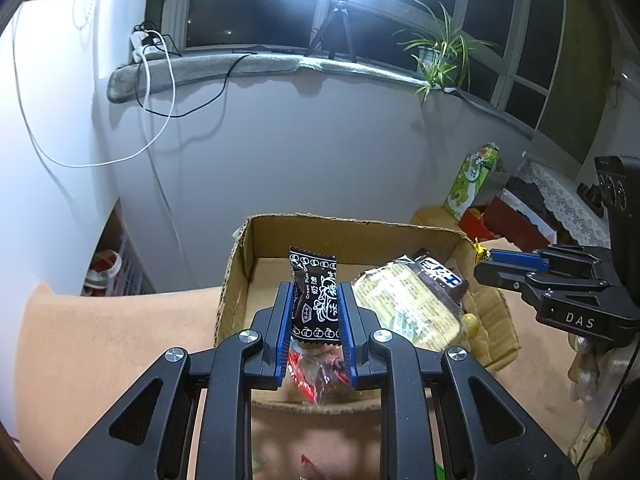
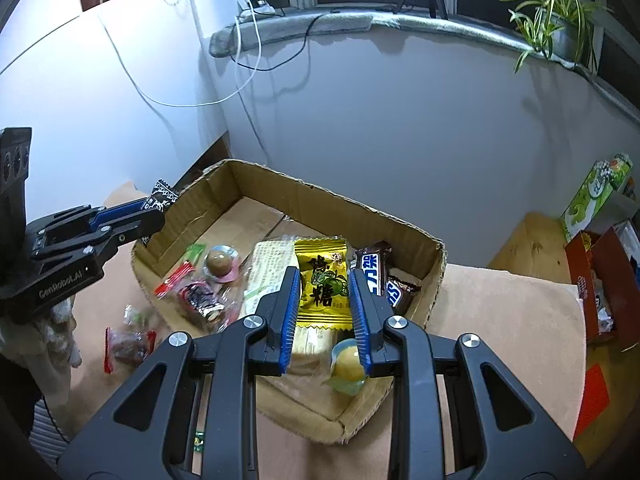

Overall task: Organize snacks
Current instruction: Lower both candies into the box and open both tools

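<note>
Left hand-held gripper (image 1: 315,320): blue pads clamped on a black candy packet (image 1: 314,298), held upright above the left end of the cardboard box (image 1: 236,276). Right hand-held gripper (image 2: 325,312): pads clamped on a yellow candy packet (image 2: 322,280), held over the box interior.

Box contents, seen from the right wrist: a large clear cracker pack (image 2: 264,276) in the middle, a brown chocolate bar (image 2: 380,276) to its right, a round yellow jelly cup (image 2: 348,366) near the front wall, a round brown sweet on a pink base (image 2: 220,264), and red-trimmed clear packets (image 2: 196,296) at the left. One red-edged packet (image 2: 128,346) lies outside the box on the peach-covered counter (image 2: 500,320).

A green carton (image 2: 596,196) and a red box (image 2: 608,280) stand well apart, at right.
</note>
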`<state>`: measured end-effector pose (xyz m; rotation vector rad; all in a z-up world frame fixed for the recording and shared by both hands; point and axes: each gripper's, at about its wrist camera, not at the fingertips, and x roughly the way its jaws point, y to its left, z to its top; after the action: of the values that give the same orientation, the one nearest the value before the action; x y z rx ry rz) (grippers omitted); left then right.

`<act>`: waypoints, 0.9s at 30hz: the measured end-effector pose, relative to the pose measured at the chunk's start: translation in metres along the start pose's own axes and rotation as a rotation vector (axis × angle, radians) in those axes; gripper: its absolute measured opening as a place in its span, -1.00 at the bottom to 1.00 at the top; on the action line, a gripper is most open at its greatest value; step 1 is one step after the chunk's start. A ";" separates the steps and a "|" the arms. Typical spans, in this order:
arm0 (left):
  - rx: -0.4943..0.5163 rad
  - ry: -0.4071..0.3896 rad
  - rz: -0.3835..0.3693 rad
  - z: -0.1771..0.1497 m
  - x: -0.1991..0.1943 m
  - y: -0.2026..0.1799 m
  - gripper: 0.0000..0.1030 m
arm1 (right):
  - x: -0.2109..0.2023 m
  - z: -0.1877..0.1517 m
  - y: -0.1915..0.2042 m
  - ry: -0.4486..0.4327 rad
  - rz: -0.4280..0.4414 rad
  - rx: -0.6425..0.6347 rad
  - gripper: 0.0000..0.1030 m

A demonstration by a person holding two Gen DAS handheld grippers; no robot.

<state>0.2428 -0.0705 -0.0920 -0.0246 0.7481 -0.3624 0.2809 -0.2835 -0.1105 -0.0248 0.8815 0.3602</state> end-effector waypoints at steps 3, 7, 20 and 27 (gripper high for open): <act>-0.003 0.007 0.003 0.001 0.007 0.000 -0.61 | 0.008 0.001 -0.003 0.013 -0.007 0.002 -0.50; -0.007 0.015 0.006 0.001 0.012 0.002 -0.61 | 0.015 0.001 -0.006 0.027 -0.012 0.004 -0.50; 0.018 0.014 0.021 0.004 0.013 -0.005 -0.30 | 0.012 0.001 -0.002 0.013 -0.037 -0.008 0.23; 0.029 0.000 0.023 0.004 0.008 -0.010 -0.22 | 0.003 0.001 0.001 0.004 -0.045 -0.019 0.23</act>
<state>0.2472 -0.0828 -0.0927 0.0110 0.7427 -0.3514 0.2832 -0.2813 -0.1125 -0.0630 0.8798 0.3269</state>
